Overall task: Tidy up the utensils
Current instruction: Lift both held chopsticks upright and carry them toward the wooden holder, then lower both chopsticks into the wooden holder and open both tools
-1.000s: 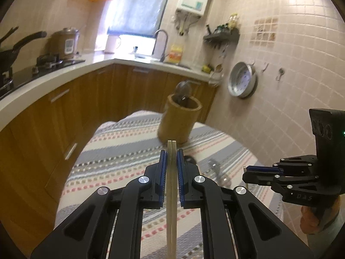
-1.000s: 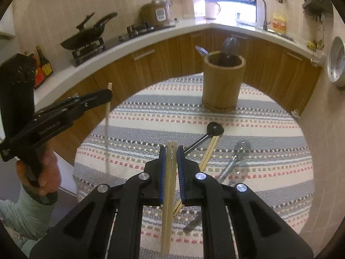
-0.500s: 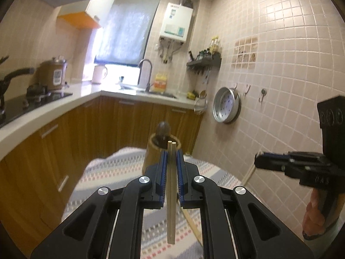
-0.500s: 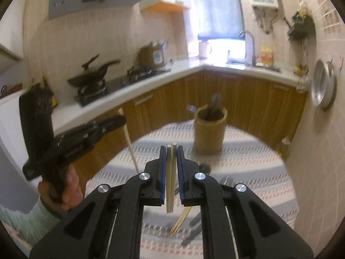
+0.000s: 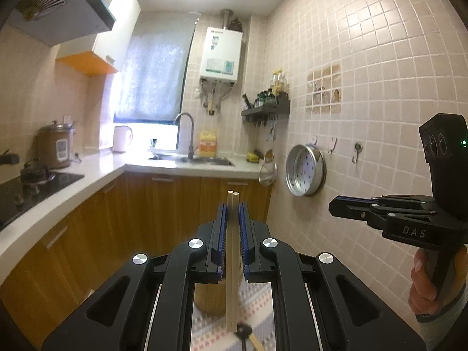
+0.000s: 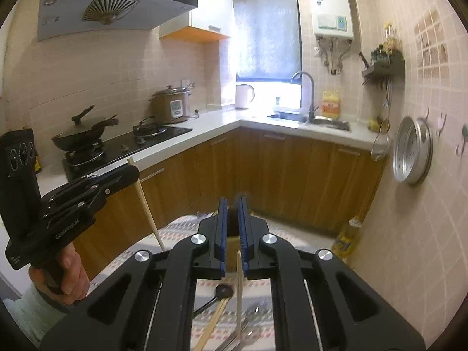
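While the left wrist view faced the kitchen wall, the left gripper (image 5: pixel 233 219) clamped a pair of chopsticks (image 5: pixel 232 263) upright above the wooden holder (image 5: pixel 210 295). From the right wrist view, the right gripper (image 6: pixel 232 225) pinched one chopstick (image 6: pixel 239 286) hanging over the striped cloth (image 6: pixel 181 228)
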A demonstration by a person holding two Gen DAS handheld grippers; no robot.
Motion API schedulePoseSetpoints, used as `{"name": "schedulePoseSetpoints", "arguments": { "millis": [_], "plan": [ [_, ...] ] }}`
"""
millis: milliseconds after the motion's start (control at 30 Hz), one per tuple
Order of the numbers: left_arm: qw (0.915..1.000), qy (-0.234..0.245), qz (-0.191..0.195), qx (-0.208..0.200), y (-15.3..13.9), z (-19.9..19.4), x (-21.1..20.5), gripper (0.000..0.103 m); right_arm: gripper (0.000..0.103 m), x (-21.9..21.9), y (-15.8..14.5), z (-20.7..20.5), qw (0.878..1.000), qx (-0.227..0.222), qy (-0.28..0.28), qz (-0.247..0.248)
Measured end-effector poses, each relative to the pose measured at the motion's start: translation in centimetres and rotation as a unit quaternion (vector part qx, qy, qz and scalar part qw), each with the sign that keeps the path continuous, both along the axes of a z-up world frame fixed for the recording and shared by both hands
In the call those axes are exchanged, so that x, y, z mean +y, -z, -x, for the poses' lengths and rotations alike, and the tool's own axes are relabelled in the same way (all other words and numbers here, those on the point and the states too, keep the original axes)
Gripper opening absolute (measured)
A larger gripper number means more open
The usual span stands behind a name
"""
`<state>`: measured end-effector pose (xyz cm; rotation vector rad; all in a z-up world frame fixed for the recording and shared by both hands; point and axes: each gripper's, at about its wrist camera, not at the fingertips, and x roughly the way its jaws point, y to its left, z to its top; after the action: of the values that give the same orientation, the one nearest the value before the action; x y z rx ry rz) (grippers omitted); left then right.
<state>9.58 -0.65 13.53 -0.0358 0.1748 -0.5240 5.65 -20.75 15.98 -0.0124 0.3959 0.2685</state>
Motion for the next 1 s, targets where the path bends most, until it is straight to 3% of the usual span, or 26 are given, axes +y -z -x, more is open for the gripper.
{"name": "schedulePoseSetpoints", "arguments": {
  "millis": [133,233,267,333,400,600,700,833,1000],
  "plan": [
    [1.0,0.005,0.007,-0.001,-0.7,-2.2,-0.7,0.007,0.006,-0.4,0.2,-2.5,1.0,0.014,-0.019,0.003],
    [1.0,0.006,0.007,0.002,-0.4,-3.1,-0.7,0.007,0.013,-1.0,3.7,-4.4,0.998,0.062,-0.007,0.014],
    [1.0,0.006,0.006,0.002,-0.2,-3.3,-0.5,0.007,0.014,-1.2,5.8,-5.7,0.995,0.098,-0.012,0.02],
    [1.0,0.002,0.004,0.006,0.3,-3.6,-0.3,0.007,0.015,-1.9,9.6,-8.3,0.986,0.164,-0.011,0.014],
    [0.9999,0.001,0.01,0.012,0.8,-4.0,0.1,0.007,0.015,-2.8,14.2,-12.1,0.969,0.246,-0.021,-0.014],
    [0.9998,0.002,0.007,0.019,1.5,-4.4,0.5,0.007,0.015,-6.3,22.2,-20.5,0.927,0.356,0.018,-0.117],
    [0.9998,0.001,0.007,0.019,1.6,-4.3,0.8,0.007,0.016,-6.0,23.0,-22.2,0.924,0.364,0.026,-0.114],
    [0.9997,-0.001,0.014,0.018,1.8,-4.3,1.4,0.007,0.031,-4.6,23.1,-22.3,0.932,0.351,0.041,-0.08],
    [0.9996,0.001,0.021,0.021,1.8,-4.2,1.8,0.007,0.032,-2.5,23.9,-22.3,0.935,0.347,0.055,-0.047]
  ]
}}
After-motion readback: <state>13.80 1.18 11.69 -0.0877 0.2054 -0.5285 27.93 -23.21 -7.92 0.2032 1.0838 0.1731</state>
